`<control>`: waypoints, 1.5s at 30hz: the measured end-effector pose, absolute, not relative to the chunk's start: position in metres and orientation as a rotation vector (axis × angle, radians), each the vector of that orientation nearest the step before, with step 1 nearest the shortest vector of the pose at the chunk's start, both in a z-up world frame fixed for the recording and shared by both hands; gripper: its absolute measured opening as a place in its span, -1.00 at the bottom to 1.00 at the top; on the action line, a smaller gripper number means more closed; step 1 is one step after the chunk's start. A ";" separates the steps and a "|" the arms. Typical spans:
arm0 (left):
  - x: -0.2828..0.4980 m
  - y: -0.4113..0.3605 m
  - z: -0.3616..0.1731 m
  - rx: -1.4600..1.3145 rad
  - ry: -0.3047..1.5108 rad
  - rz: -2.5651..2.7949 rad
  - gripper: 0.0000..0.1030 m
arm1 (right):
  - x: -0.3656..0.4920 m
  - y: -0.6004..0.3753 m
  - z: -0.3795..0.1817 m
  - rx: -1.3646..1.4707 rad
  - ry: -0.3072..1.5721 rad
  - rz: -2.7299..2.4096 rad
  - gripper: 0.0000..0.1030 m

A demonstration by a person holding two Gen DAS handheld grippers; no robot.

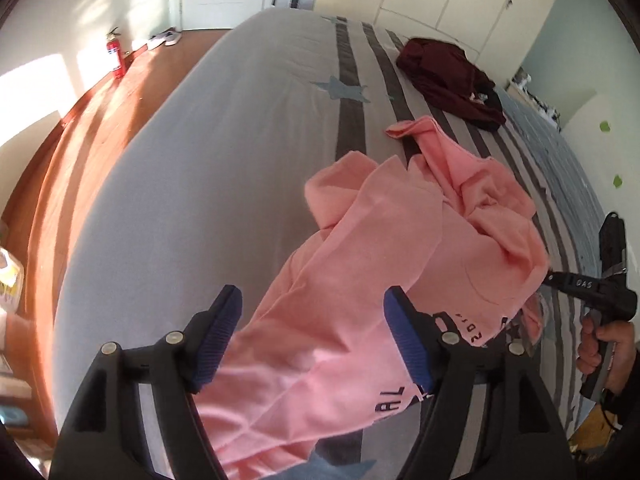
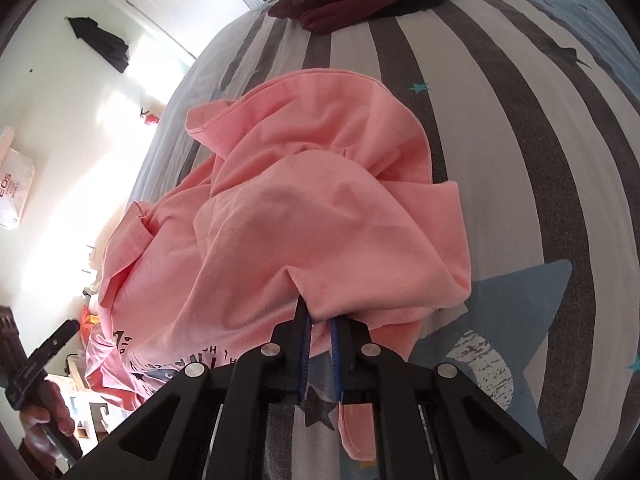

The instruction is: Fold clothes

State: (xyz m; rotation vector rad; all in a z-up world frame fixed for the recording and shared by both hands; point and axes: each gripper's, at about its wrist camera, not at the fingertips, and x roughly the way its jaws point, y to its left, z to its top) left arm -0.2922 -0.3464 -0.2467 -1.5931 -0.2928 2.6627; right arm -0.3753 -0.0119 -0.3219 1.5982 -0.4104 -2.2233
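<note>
Pink shirt [image 2: 304,208] (crumpled) — right gripper [image 2: 320,320] pinches it.

A crumpled pink shirt [image 1: 400,248] fills the near middle of the bed [image 1: 200,160], running between the spread fingers of the left gripper [image 1: 312,332] and bunching up against the right gripper [image 2: 320,320], whose fingers are clamped on a fold of it. A dark red heap [image 1: 452,76] blocks the far right part of the bed. The plain grey left side lies bare from near edge to far edge, and bare striped cover separates shirt and heap. Off the left edge, wooden floor [image 1: 96,120] is open up to a fire extinguisher [image 1: 115,54] by the wall.
</note>
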 end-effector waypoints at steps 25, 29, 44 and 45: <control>-0.454 -0.165 0.028 -0.854 -0.685 2.340 -0.88 | -0.529 0.165 -0.024 0.980 -0.314 -2.776 -0.92; -0.480 -0.203 0.040 -0.871 -0.785 2.450 -0.95 | -0.571 0.160 0.007 1.004 -0.145 -2.794 -0.92; -0.442 -0.252 -0.221 -1.537 -0.876 2.621 -0.41 | -0.549 0.144 -0.247 1.585 0.154 -2.527 -0.61; -0.432 -0.250 -0.234 -1.554 -0.918 2.599 -0.27 | -0.532 0.152 -0.258 1.591 0.088 -2.529 -0.53</control>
